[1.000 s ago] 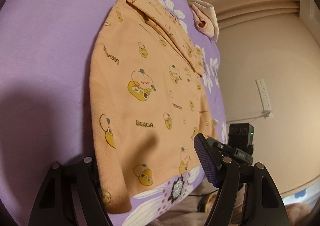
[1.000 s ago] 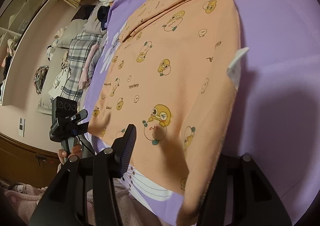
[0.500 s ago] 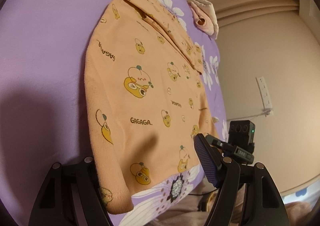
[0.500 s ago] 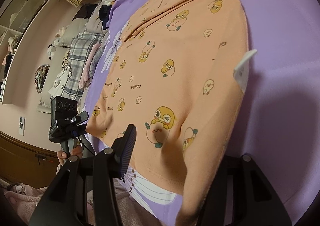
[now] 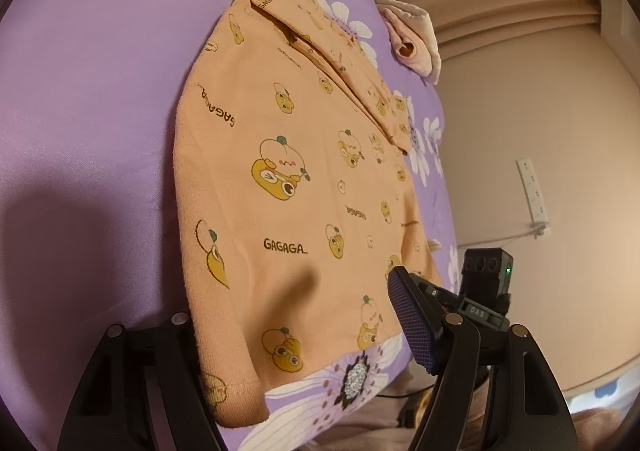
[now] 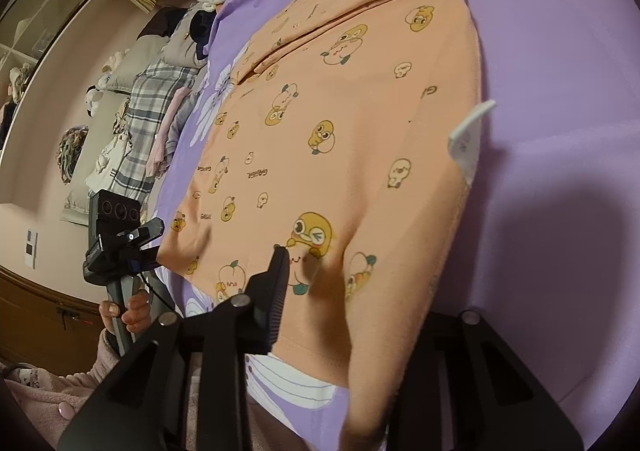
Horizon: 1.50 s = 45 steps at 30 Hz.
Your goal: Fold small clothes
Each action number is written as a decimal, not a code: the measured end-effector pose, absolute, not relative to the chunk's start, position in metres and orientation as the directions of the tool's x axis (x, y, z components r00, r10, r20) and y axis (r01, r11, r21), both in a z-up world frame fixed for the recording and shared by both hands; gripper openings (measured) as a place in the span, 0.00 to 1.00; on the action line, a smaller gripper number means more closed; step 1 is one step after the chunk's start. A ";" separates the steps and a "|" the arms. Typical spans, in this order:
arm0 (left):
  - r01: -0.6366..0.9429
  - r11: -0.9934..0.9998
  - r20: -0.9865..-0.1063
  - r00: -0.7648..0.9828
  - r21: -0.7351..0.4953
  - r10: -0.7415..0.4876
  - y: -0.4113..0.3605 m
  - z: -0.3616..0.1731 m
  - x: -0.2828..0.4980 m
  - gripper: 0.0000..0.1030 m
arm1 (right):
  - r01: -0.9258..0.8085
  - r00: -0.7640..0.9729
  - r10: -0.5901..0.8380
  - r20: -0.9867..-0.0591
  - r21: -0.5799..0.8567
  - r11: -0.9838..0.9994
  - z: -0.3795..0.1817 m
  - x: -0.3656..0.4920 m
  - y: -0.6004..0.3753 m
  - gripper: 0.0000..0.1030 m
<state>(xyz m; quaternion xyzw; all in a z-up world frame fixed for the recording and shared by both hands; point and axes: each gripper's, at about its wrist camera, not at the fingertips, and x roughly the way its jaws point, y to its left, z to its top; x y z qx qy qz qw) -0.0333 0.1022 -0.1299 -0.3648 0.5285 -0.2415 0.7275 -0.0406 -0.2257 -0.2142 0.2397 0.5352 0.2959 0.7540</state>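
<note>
Gripping the hem is the step in hand. The shirt [image 5: 296, 187], orange with cartoon prints, lies flat on the purple bedsheet [image 5: 92, 99], collar at the far end, hem nearest the person.

The right gripper [image 6: 348, 307] sits at one hem corner. Its jaws have just been closing, with the hem between them; fabric bunches up at the left finger [image 6: 276, 291], but the right finger is hidden under cloth, so whether the pads already pinch cannot be told.

The left gripper [image 5: 296, 335] straddles the other hem corner. Its jaws have also been closing a little, yet they stand wide: the blue-padded finger [image 5: 412, 319] is clear of the cloth. Released, holding nothing.

A care label [image 6: 468, 139] sticks up from the shirt's side seam.

Judgement: the fold has not begun. The next move calls for both grips to clamp firmly on the hem, then an even lift and carry toward the collar, keeping the two corners level so the fold lands square.
</note>
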 end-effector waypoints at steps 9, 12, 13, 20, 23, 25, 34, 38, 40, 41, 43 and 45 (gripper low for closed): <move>-0.062 0.627 -0.608 0.335 -0.777 -0.720 0.108 -0.132 -0.032 0.48 | -0.180 0.271 0.706 -0.654 0.687 0.704 -0.219 -0.042 -0.231 0.13; -0.076 0.619 -0.604 0.340 -0.781 -0.721 0.110 -0.135 -0.032 0.44 | -0.171 0.275 0.720 -0.637 0.705 0.689 -0.221 -0.043 -0.234 0.12; -0.082 0.620 -0.606 0.343 -0.781 -0.718 0.110 -0.135 -0.032 0.36 | -0.166 0.279 0.724 -0.631 0.711 0.683 -0.222 -0.043 -0.235 0.12; -0.144 0.575 -0.584 0.361 -0.805 -0.727 0.122 -0.145 -0.035 0.22 | -0.147 0.307 0.747 -0.590 0.746 0.650 -0.225 -0.048 -0.243 0.10; -0.159 0.557 -0.572 0.372 -0.815 -0.731 0.125 -0.146 -0.036 0.22 | -0.141 0.313 0.757 -0.574 0.760 0.634 -0.225 -0.050 -0.246 0.10; -0.158 0.553 -0.567 0.378 -0.818 -0.732 0.126 -0.144 -0.036 0.17 | -0.142 0.316 0.760 -0.569 0.763 0.630 -0.224 -0.050 -0.247 0.10; -0.095 0.554 -0.537 0.421 -0.827 -0.731 0.128 -0.122 -0.032 0.05 | -0.187 0.356 0.778 -0.517 0.777 0.602 -0.205 -0.048 -0.244 0.07; -0.051 0.584 -0.533 0.477 -0.810 -0.699 0.131 -0.102 -0.029 0.01 | -0.219 0.395 0.787 -0.474 0.783 0.581 -0.190 -0.044 -0.245 0.07; -0.021 0.591 -0.523 0.493 -0.807 -0.696 0.130 -0.093 -0.024 0.01 | -0.235 0.419 0.790 -0.448 0.787 0.570 -0.182 -0.041 -0.247 0.06; -0.006 0.585 -0.511 0.495 -0.811 -0.703 0.127 -0.090 -0.021 0.01 | -0.242 0.430 0.790 -0.437 0.787 0.567 -0.178 -0.040 -0.247 0.06; 0.018 0.576 -0.490 0.505 -0.817 -0.711 0.123 -0.085 -0.014 0.01 | -0.262 0.454 0.789 -0.413 0.785 0.561 -0.168 -0.035 -0.247 0.06; 0.041 0.565 -0.469 0.510 -0.824 -0.721 0.117 -0.081 -0.008 0.01 | -0.281 0.469 0.789 -0.396 0.781 0.559 -0.161 -0.032 -0.245 0.06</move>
